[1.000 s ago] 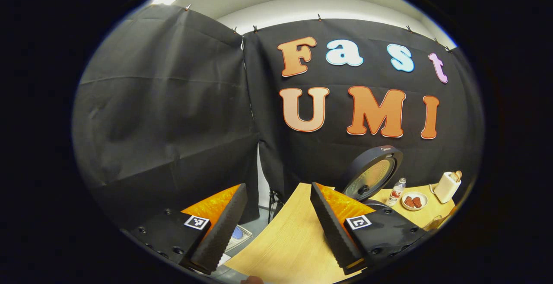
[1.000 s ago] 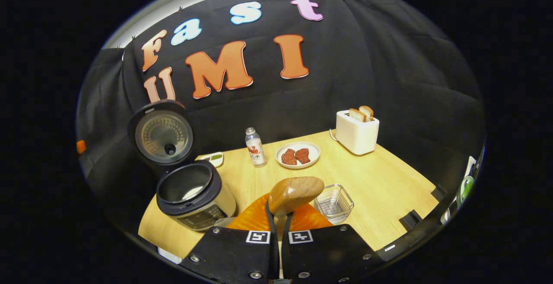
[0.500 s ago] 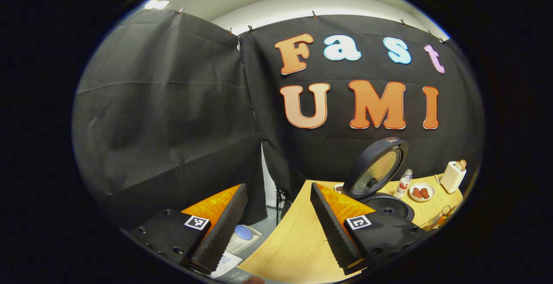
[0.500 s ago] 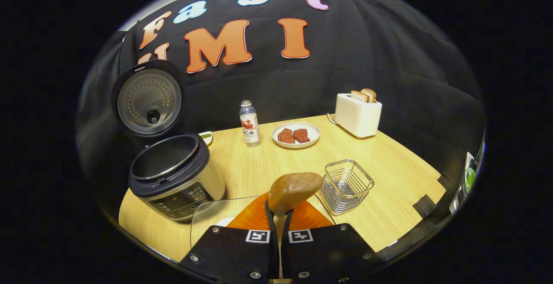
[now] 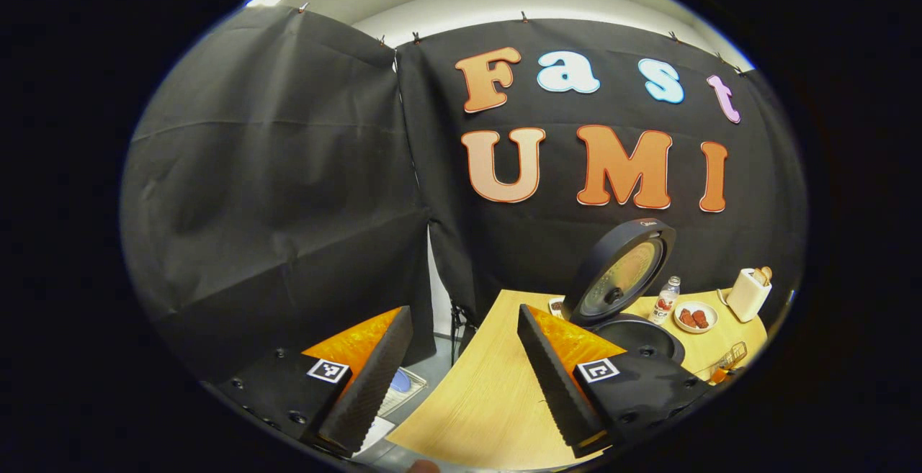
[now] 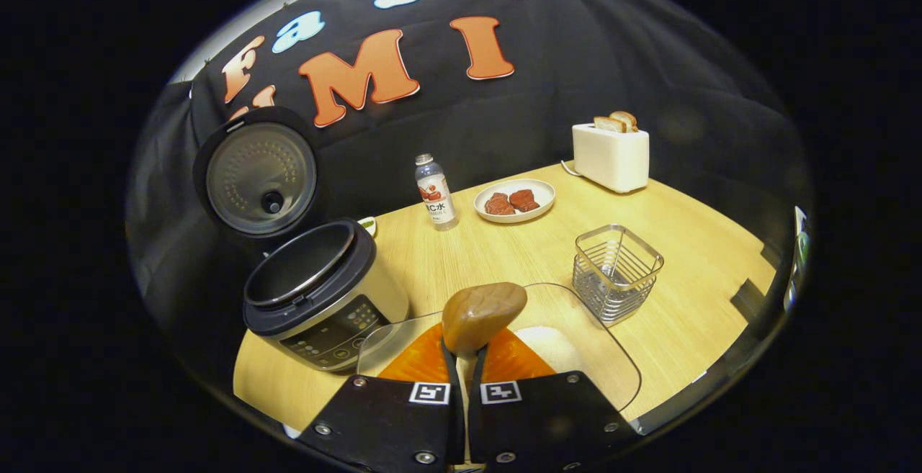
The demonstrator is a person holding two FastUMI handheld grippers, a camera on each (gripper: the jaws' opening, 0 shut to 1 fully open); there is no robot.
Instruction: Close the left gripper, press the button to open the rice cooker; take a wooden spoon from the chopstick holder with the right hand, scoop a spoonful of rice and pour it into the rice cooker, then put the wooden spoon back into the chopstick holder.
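Wooden spoon (image 6: 483, 316) pinched by its handle between the pressed-together fingers of the right tool (image 6: 464, 358), bowl raised above a clear container (image 6: 605, 365) holding what looks like rice (image 6: 551, 347). Rice cooker (image 6: 320, 293) just left of that container, lid (image 6: 259, 178) swung up, pot open. Wire chopstick holder (image 6: 617, 271) right of the cooker on the worktop (image 6: 691, 242), bottle (image 6: 436, 192), plate (image 6: 514, 201) and toaster (image 6: 611, 155) behind. Left tool (image 5: 464, 358) spread wide, gripping nothing, off to the cooker's left.

Rice cooker (image 6: 317, 300) left, holder (image 6: 616, 273) right, bottle (image 6: 436, 192) & plate (image 6: 514, 200) behind
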